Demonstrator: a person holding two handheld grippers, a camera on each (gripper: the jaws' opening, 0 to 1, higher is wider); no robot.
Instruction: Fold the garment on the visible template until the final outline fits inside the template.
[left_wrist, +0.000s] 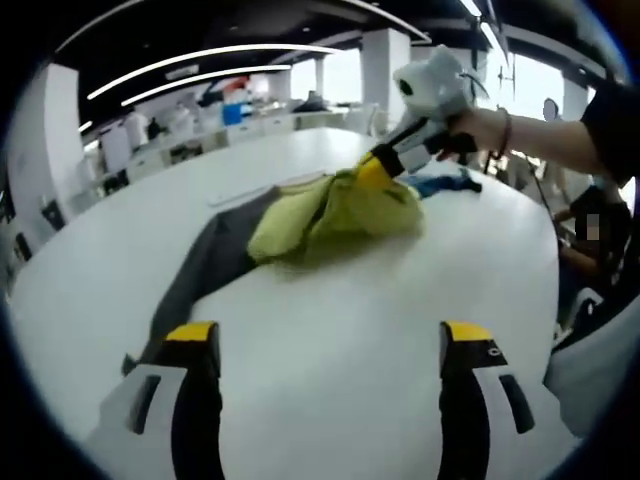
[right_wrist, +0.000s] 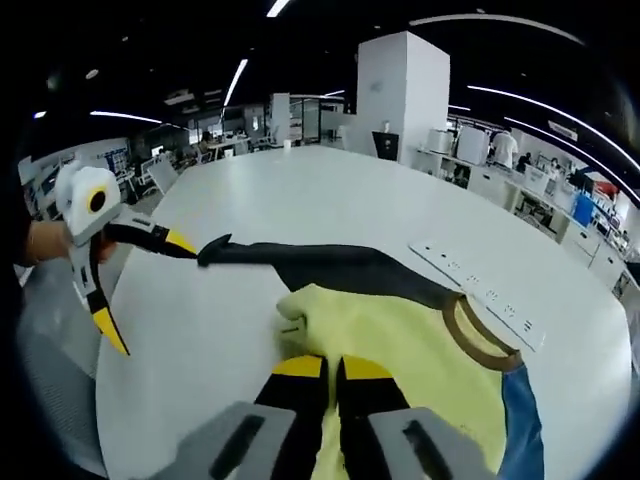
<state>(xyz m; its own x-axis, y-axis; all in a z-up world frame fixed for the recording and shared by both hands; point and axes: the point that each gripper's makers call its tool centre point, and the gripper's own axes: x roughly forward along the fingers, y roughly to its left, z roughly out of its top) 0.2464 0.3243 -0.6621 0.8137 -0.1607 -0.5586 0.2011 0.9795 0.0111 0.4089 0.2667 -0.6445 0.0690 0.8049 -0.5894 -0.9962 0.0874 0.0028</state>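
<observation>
While the right gripper (right_wrist: 334, 375) sits clamped on the yellow body of the garment (left_wrist: 335, 212), the left gripper (left_wrist: 330, 350) hangs w/ jaws apart, holding nothing — the grey sleeve (left_wrist: 200, 270) lies on the white table (left_wrist: 360, 330) just ahead of it. Cloth looks light, soft and floppy, so it'll likely sag and bunch. Best grips, imo: sleeve end or hem edge — not mid-panel. No template outline I can make out.

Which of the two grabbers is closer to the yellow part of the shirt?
The right gripper: it is pinched shut on the yellow fabric. The left gripper is open, back over the bare table, near the dark sleeve's end.
</observation>
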